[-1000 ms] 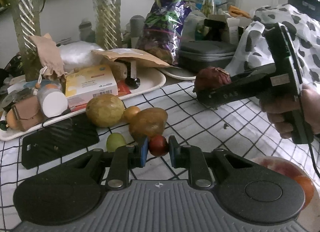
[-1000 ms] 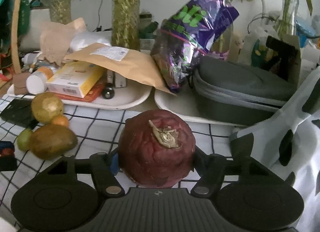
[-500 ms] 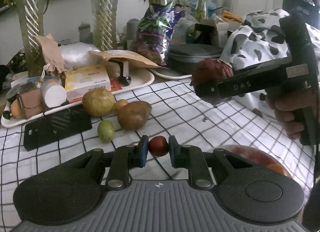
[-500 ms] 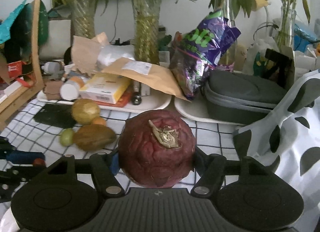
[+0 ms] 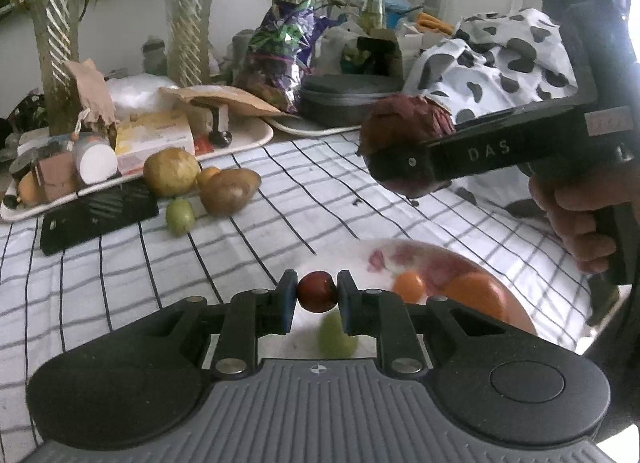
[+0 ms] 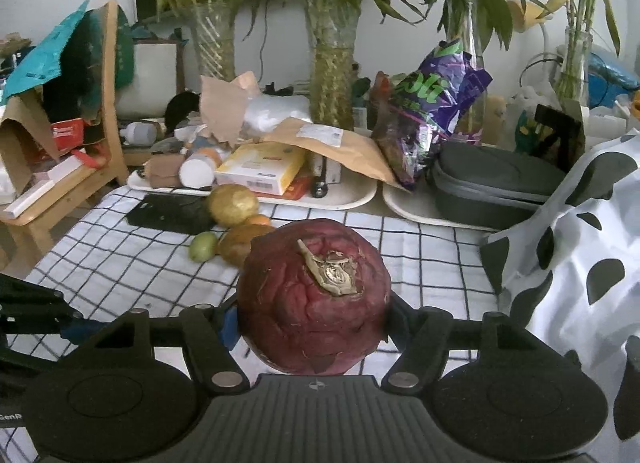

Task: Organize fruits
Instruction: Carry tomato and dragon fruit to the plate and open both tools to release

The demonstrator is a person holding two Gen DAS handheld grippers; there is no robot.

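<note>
Change since earlier frames: we see both grippers carried back from the loose fruit; the plate (image 5: 348, 251), only an edge at lower right a second ago, now lies under the left gripper's fingers, and the loose fruit sits farther off and smaller in both views.
Landmark: we place everything relative to the plate, which rests on the checked tablecloth (image 5: 120, 263).
Left gripper (image 5: 317, 297): we see its jaws nearly closed, pads pressing both sides of a small dark-red fruit (image 5: 316, 291), held in the air over the near-left part of the plate.
Right gripper (image 6: 314, 317): we see its jaws about half spread and clamped on a large wrinkled dark-red fruit (image 6: 314, 295), stem end facing the camera; in the left wrist view this fruit hangs above and beyond the plate's far-right side.
Hand (image 5: 580, 215): we see it wrapped around the right gripper's handle, right of the plate.
Plate contents: we see two orange fruits (image 5: 472, 295) and a green fruit (image 5: 334, 333), blurred; reddish patches beside them we cannot identify.
Loose fruit (image 5: 200, 183): we see a round yellowish one, a small orange one, a brown oval one and a small green one grouped on the cloth, well beyond the plate to its far left.
Black flat object (image 5: 100, 215): we see it left of that group.
Tray (image 5: 256, 135): we see it behind the group, loaded with boxes and packets.
</note>
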